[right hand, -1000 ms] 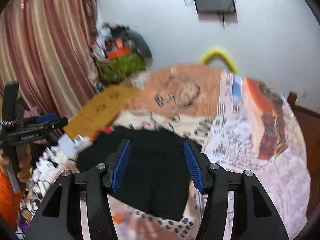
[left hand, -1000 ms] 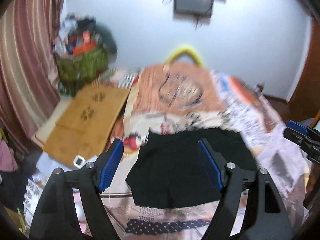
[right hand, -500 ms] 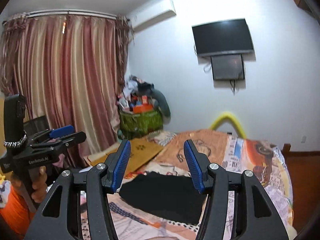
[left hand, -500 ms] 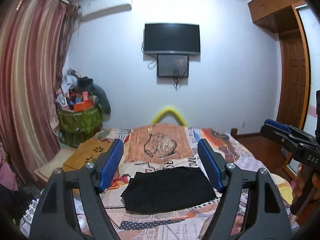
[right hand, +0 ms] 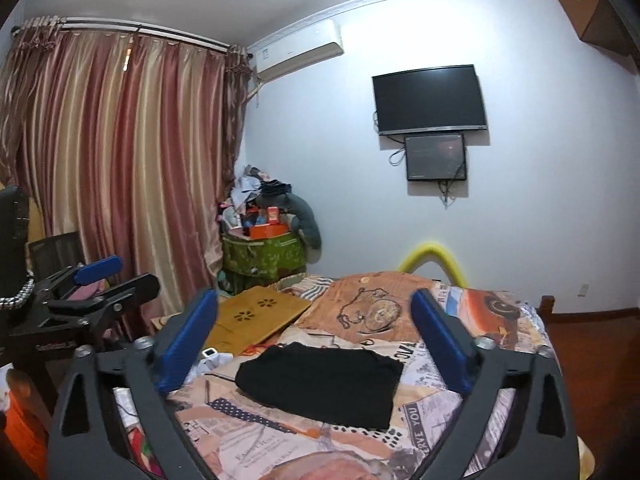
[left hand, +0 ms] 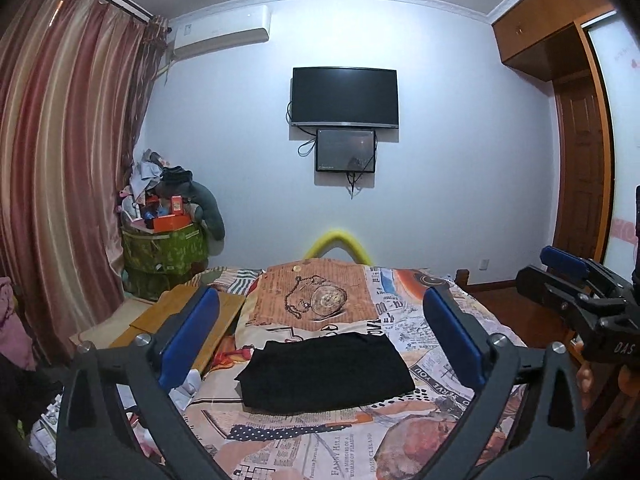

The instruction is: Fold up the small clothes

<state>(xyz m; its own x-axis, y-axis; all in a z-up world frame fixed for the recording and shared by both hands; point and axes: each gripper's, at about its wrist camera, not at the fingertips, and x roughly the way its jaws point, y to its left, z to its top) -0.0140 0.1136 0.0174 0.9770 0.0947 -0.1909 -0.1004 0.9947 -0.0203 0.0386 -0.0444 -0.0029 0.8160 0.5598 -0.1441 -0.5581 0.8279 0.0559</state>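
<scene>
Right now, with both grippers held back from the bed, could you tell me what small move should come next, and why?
Probably ease both grippers down toward the black garment. It lies flat on the patterned bedspread as a neat rectangle, and the left gripper and right gripper are opening with nothing between their fingers.

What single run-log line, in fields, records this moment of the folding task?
garment: black cloth folded, flat on bed | left gripper: jaws opening, empty | right gripper: jaws opening, empty | contact: none
</scene>
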